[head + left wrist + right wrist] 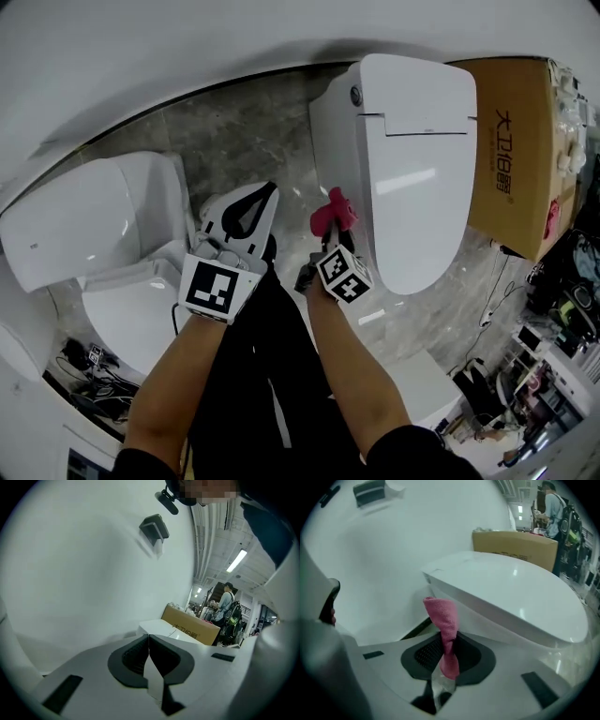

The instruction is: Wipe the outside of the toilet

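Note:
A white toilet (412, 159) with its lid down stands at the upper right of the head view; its lid (511, 597) fills the right gripper view. My right gripper (333, 217) is shut on a pink cloth (332, 211), held just left of the toilet's side. The pink cloth (443, 625) sticks up from between the jaws in the right gripper view. My left gripper (251, 208) is shut with nothing in it, left of the right one, pointing at the white wall (84, 564).
A second white toilet (89, 234) stands at the left. A brown cardboard box (516, 141) sits right of the task toilet. Cables and clutter (553, 309) lie at the right edge. A person (226, 604) stands far off in the room.

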